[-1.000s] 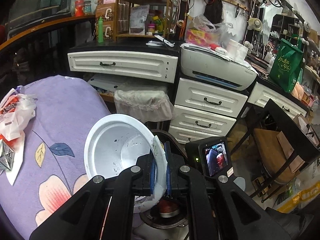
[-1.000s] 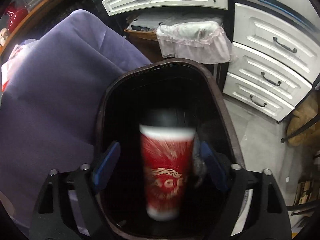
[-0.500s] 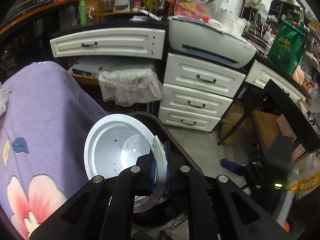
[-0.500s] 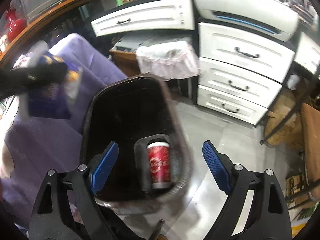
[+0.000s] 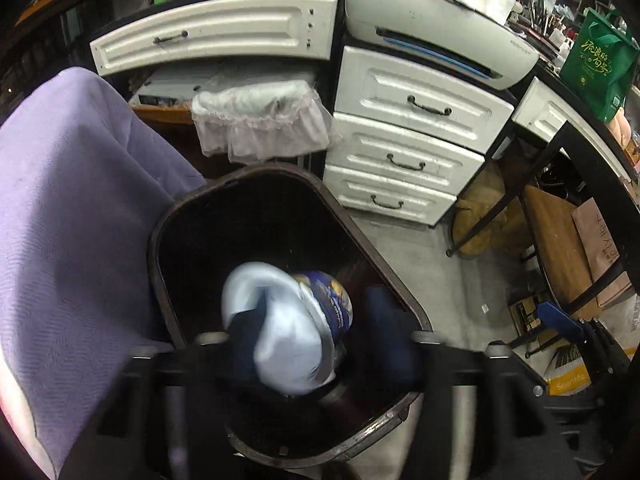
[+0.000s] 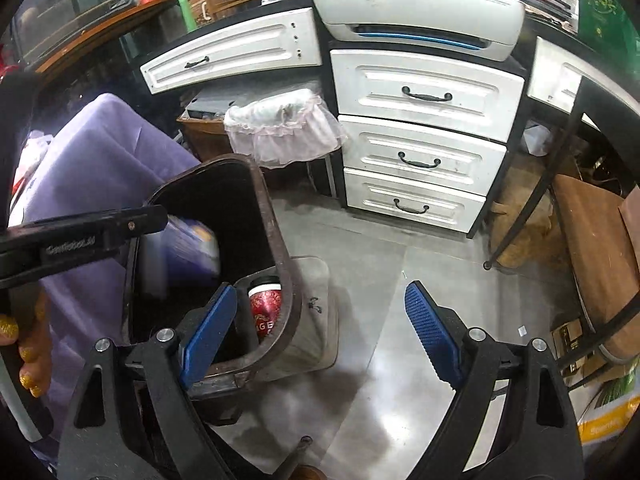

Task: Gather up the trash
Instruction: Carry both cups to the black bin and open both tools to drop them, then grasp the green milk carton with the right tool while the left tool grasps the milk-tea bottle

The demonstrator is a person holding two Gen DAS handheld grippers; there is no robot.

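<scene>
Blurred white bowl over dark bin.

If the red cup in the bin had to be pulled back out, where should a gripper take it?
From straight above. The red cup stands upright in a pocket against the brown bin's near wall, so its sides are boxed in. Only its dark lid end is exposed; pinch across the top just under the lid. The open right gripper is nearest.
</scene>
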